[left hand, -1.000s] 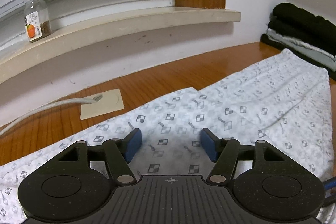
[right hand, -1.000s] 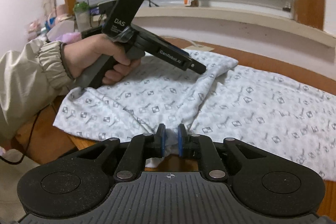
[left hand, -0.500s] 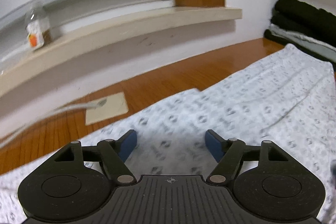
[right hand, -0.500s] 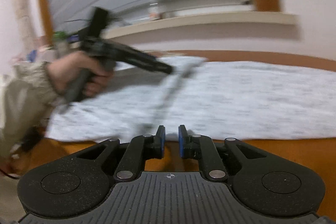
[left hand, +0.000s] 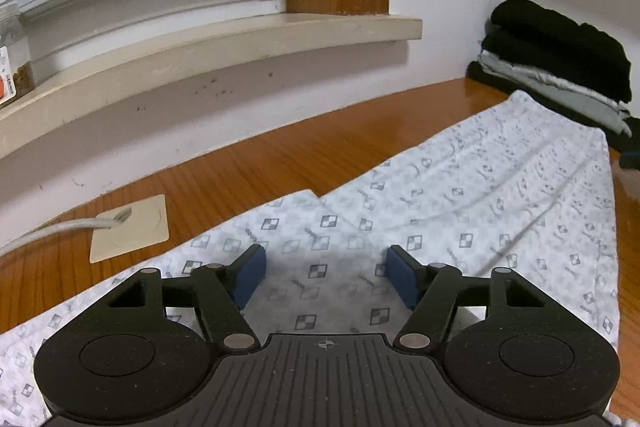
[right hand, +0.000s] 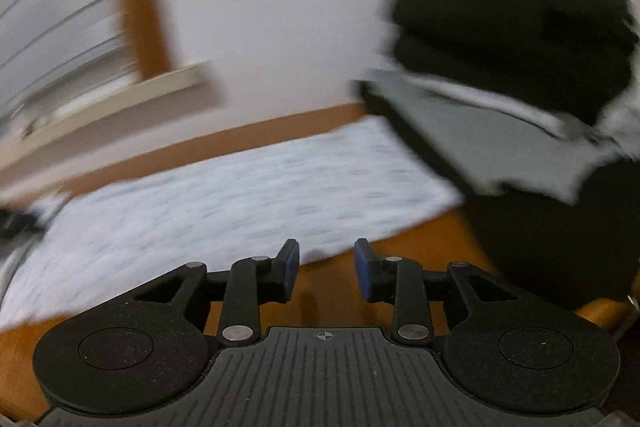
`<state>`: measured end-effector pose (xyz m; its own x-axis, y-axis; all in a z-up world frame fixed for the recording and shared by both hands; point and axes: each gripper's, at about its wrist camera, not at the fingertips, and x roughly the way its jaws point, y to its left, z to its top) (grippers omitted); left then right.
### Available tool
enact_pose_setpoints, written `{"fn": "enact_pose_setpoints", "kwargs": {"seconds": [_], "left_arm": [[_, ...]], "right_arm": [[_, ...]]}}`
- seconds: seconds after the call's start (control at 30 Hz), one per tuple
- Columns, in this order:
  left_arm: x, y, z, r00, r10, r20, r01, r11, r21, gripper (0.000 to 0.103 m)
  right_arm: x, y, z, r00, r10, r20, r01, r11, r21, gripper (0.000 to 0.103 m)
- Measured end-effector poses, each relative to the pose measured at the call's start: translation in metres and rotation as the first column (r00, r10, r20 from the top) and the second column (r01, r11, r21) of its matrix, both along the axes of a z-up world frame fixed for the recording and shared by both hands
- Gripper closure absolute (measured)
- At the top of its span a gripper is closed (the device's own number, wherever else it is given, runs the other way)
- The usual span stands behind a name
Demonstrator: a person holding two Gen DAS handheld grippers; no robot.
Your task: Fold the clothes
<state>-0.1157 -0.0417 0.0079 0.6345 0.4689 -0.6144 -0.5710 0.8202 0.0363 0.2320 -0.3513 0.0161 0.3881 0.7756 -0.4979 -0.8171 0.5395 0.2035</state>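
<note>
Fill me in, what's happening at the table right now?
A person is folding a white patterned garment spread flat on the wooden table. The left gripper hovers open above it, holding nothing. The right gripper is open too, near the cloth's edge in a blurred view. Folded clothes are stacked beyond.

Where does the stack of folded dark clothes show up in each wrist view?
Left wrist: the stack sits at the far right edge, against the wall, beyond the patterned cloth.
Right wrist: the stack fills the upper right, blurred, close to the cloth's right end.
Shared landmark: the window sill, left of the stack in both views.
</note>
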Motion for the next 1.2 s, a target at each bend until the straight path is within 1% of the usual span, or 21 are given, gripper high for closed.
{"fn": "enact_pose_setpoints", "kwargs": {"seconds": [0.1,0.23,0.3,0.43,0.47,0.5,0.53,0.6,0.67,0.77,0.83,0.9,0.93,1.0,1.03,1.1,1.13,1.2], "left_arm": [[0.002,-0.001,0.001,1.0,-0.001,-0.01,0.001,1.0,0.006,0.03],[0.001,0.0,0.001,1.0,-0.001,-0.008,0.001,1.0,0.001,0.03],[0.001,0.0,0.001,1.0,0.0,-0.008,0.0,1.0,0.001,0.03],[0.001,0.0,0.002,1.0,0.001,-0.009,-0.001,1.0,0.0,0.03],[0.001,0.0,0.002,1.0,0.002,-0.01,-0.002,1.0,0.0,0.03],[0.001,0.0,0.002,1.0,0.003,-0.01,-0.003,1.0,-0.001,0.03],[0.001,0.0,0.002,1.0,0.003,-0.01,-0.003,1.0,-0.001,0.029],[0.001,-0.001,0.002,1.0,0.004,-0.01,-0.004,1.0,0.0,0.029],[0.001,-0.001,0.002,1.0,0.004,-0.011,-0.004,1.0,0.0,0.029],[0.002,-0.001,0.002,1.0,0.005,-0.012,-0.005,1.0,0.001,0.029],[0.002,-0.001,0.002,1.0,0.006,-0.012,-0.006,1.0,0.001,0.029],[0.002,-0.001,0.002,1.0,0.006,-0.012,-0.006,1.0,0.001,0.028],[0.002,-0.001,0.002,1.0,0.006,-0.013,-0.006,1.0,0.001,0.028],[0.002,-0.001,0.002,1.0,0.006,-0.013,-0.006,1.0,0.002,0.028],[0.002,-0.001,0.002,1.0,0.007,-0.013,-0.007,1.0,0.002,0.028],[0.002,-0.001,0.002,1.0,0.008,-0.014,-0.008,1.0,0.003,0.027],[0.002,-0.001,0.002,1.0,0.009,-0.015,-0.009,1.0,0.003,0.027],[0.002,-0.001,0.002,1.0,0.011,-0.015,-0.011,1.0,0.004,0.027]], "right_arm": [[0.027,-0.005,-0.006,0.994,-0.096,-0.06,0.097,0.995,0.019,0.07],[0.044,0.0,-0.008,0.983,-0.128,-0.131,0.136,0.99,0.05,0.07],[0.045,0.007,-0.009,0.982,-0.14,-0.128,0.147,0.988,0.046,0.07],[0.045,0.02,-0.005,0.976,-0.185,-0.114,0.186,0.983,0.004,0.07],[0.044,0.023,-0.003,0.975,-0.192,-0.111,0.193,0.981,-0.006,0.071],[0.044,0.027,-0.003,0.975,-0.196,-0.108,0.196,0.981,-0.013,0.082],[0.044,0.03,-0.003,0.974,-0.2,-0.105,0.199,0.98,-0.019,0.089],[0.045,0.033,-0.003,0.974,-0.192,-0.121,0.194,0.981,0.004,0.091],[0.04,0.04,0.005,0.979,-0.168,-0.113,0.174,0.984,0.04,0.093],[0.015,0.058,0.028,0.995,-0.084,-0.051,0.089,0.99,0.107,0.093],[-0.022,0.069,0.033,0.999,0.037,-0.025,-0.034,0.994,0.104,0.093],[-0.059,0.079,0.037,0.987,0.159,0.0,-0.158,0.983,0.096,0.093],[-0.078,0.084,0.039,0.976,0.219,0.013,-0.219,0.971,0.091,0.093],[-0.115,0.094,0.043,0.941,0.337,0.036,-0.339,0.938,0.079,0.093],[-0.133,0.1,0.045,0.918,0.394,0.047,-0.396,0.915,0.072,0.093],[-0.171,0.11,0.049,0.861,0.504,0.068,-0.507,0.86,0.055,0.093],[-0.186,0.109,0.039,0.841,0.537,0.065,-0.54,0.841,0.029,0.093],[-0.203,0.106,0.022,0.821,0.569,0.053,-0.569,0.822,-0.012,0.093]]}}
